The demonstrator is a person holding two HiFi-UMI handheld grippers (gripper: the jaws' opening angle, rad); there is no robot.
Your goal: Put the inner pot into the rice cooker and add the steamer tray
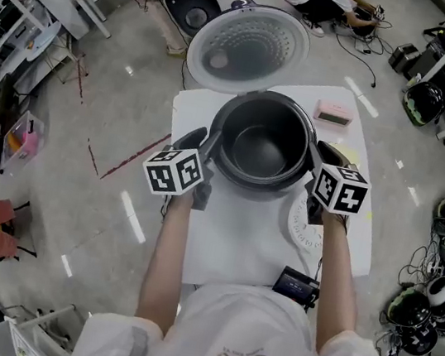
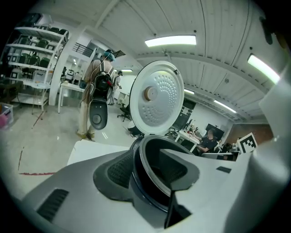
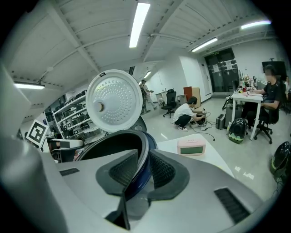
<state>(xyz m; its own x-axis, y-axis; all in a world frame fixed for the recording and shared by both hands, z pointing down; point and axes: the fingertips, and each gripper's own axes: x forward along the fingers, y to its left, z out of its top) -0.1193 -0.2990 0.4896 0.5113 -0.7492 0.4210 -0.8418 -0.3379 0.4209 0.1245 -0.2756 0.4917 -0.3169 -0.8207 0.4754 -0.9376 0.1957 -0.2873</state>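
Note:
The dark inner pot (image 1: 262, 150) sits down in the rice cooker, whose round white lid (image 1: 247, 49) stands open behind it. My left gripper (image 1: 207, 144) straddles the pot's left rim (image 2: 154, 148); its pads stand apart from the rim, so it is open (image 2: 148, 172). My right gripper (image 1: 320, 156) is shut on the pot's right rim (image 3: 136, 150), both ribbed pads pressed to it (image 3: 138, 172). A white round steamer tray (image 1: 298, 220) lies flat on the table beneath my right gripper, partly hidden by it.
The cooker stands on a small white table (image 1: 229, 241). A pink clock (image 1: 334, 113) lies at the back right, a black device (image 1: 297, 285) at the front edge. A person crouches on the floor (image 1: 330, 1) behind; helmets and cables lie to the right.

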